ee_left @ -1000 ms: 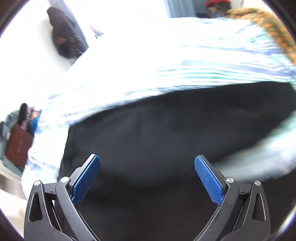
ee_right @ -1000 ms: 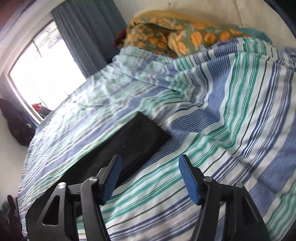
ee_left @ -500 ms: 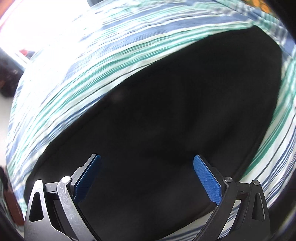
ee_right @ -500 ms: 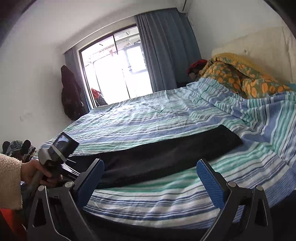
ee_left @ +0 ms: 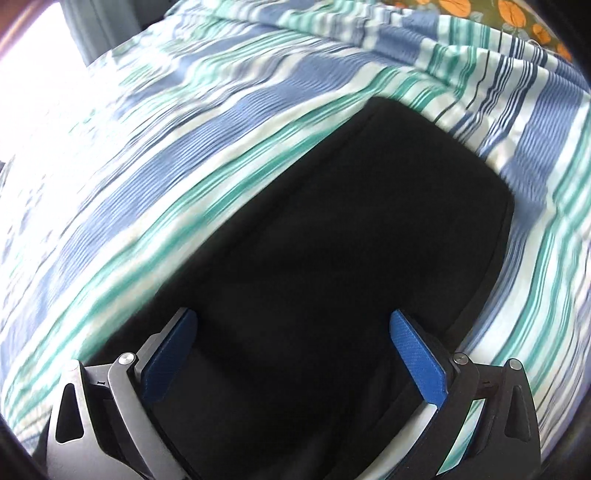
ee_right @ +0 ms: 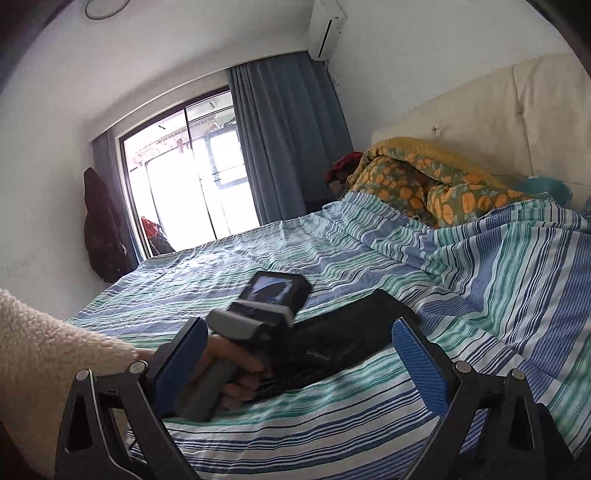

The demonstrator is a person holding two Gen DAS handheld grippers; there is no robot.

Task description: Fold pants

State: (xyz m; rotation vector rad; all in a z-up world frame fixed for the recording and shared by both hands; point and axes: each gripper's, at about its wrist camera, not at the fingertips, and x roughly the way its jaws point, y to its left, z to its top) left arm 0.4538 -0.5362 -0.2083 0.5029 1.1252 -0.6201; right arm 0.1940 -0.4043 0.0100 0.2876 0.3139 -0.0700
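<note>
Two grippers are in play and neither has hold of anything: the left gripper hangs over the black pants with its blue pads spread wide and no cloth between them, pointing steeply down at the fabric, while the right gripper stands back off the near edge of the bed, its jaws spread just as wide on nothing.

The pants lie as a long dark strip on the striped bedspread, running along near the bed's near edge, their squared end toward the headboard end, where an orange-patterned quilt is heaped.

Likely trouble from here, as I judge it: the left-wrist view is smeared, which suggests that hand is travelling quickly, so a bite taken now could land mid-panel rather than on an edge and pick up only the top layer, or pinch the bedspread along with the pants. The black cloth shows almost no seams or layer edges in either view, so choosing the right fold line is hard. With the right gripper well off the garment, a one-sided lift would drag the strip askew and leave a crooked fold.

No brand, label or legible writing shows on the pants, the bedding or the wall-mounted air conditioner; the small screen on the left hand's device is too blurred to read
</note>
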